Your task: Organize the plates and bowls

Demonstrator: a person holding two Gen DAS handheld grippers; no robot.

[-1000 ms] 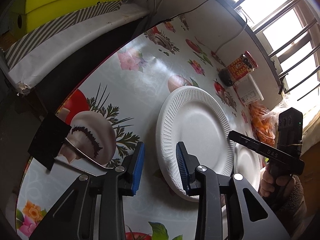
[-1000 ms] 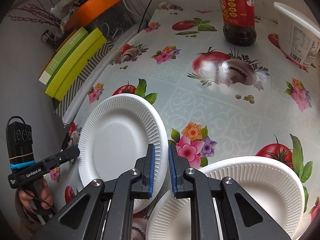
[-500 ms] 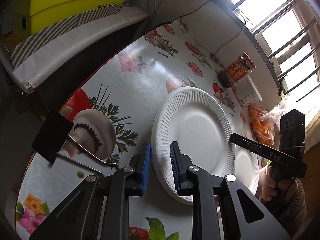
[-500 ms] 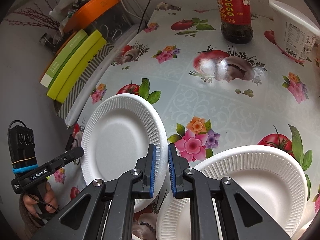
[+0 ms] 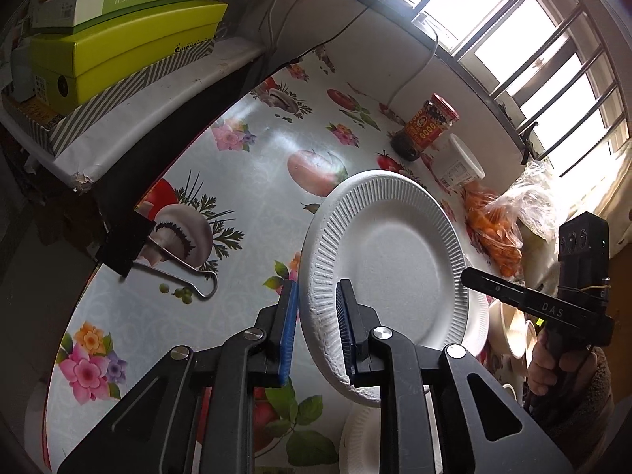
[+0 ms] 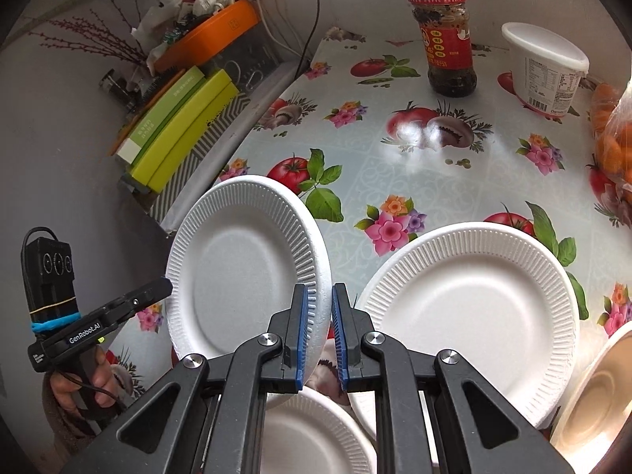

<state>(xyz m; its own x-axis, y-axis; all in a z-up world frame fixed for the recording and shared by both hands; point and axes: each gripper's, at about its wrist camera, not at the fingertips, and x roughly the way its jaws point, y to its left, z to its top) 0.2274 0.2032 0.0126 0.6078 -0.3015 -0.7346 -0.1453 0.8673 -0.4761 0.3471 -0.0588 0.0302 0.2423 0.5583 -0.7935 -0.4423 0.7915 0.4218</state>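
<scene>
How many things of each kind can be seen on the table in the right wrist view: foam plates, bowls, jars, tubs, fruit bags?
White foam plates: 3 clearly seen
Beige bowl: 1
Sauce jar: 1
White tub: 1
Bag of oranges: 1
Total: 7

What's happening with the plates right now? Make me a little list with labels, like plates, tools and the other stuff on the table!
lifted plate: white, tilted, raised off the table
left tool: jaws have just been closing, now pinching one side of the rim
right tool: shut on the opposite side of the same rim
second plate: flat on the table
third plate: lower down, under the tools
bowl: cream, at the right edge
far end: jar, white tub, bag of orange fruit
</scene>
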